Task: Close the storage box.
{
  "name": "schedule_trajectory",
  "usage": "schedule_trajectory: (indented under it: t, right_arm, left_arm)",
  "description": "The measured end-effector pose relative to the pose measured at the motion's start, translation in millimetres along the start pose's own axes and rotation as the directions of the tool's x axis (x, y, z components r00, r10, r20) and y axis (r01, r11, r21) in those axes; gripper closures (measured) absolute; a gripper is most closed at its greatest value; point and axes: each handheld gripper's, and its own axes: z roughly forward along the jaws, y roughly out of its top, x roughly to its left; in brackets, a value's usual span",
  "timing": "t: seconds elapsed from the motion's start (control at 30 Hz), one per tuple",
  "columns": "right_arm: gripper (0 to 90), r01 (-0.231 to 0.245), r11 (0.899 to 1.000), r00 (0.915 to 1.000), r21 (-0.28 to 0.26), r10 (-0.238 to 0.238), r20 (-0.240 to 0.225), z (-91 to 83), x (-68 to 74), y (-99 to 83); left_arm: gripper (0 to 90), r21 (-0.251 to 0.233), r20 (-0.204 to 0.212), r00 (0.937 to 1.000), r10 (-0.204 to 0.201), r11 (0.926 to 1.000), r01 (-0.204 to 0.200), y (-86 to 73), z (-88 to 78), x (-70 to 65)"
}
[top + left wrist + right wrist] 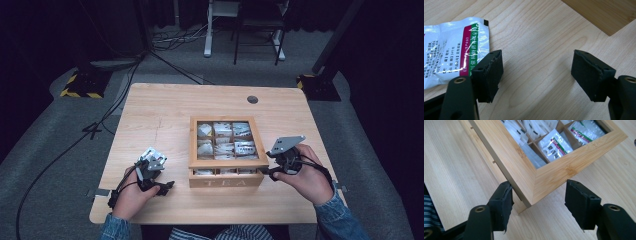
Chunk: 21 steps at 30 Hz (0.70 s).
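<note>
Gripper jaws on our right gripper (537,202) straddle the wooden tea box's (226,164) near corner, unclenched, at the table's (165,107) four o'clock; closing off-centre could skew the lid. Our left gripper (536,75) gapes empty beside a sachet (451,50).

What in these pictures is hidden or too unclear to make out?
- Packet, left gripper view: cut off by the picture's left edge, partly behind a jaw; small print too fine to read.
- Tea box front compartments, high view: shadowed by the lid frame.
- Tea box corner, right gripper view: whether the jaws touch it.
</note>
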Motion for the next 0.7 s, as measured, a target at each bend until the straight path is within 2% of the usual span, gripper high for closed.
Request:
schedule_trajectory:
  t: [0.3,0.47,0.53,0.7]
  right_arm:
    - [39.9,0.014,0.999,0.9997,0.045,-0.013,-0.023,5.0,-0.1,-0.7]
    - [39.9,-0.012,0.998,0.9989,0.064,0.015,-0.044,10.1,-1.3,-2.6]
    - [40.0,-0.012,0.996,0.9984,0.092,0.017,-0.054,15.2,-0.9,-4.0]
    - [40.8,-0.006,0.994,0.9979,0.112,0.013,-0.064,18.8,-0.5,-5.2]
  left_arm:
    - [26.3,0.001,0.002,1.0000,-0.001,1.0000,0.001,0.0,-0.1,0.2]
    - [26.3,-0.001,0.002,1.0000,-0.001,1.0000,0.001,-0.1,0.1,0.2]
    - [26.3,-0.001,0.002,1.0000,-0.001,1.0000,0.001,-0.2,0.1,0.3]
    - [26.3,0.000,0.001,1.0000,0.001,1.0000,-0.001,-0.2,-0.2,0.3]
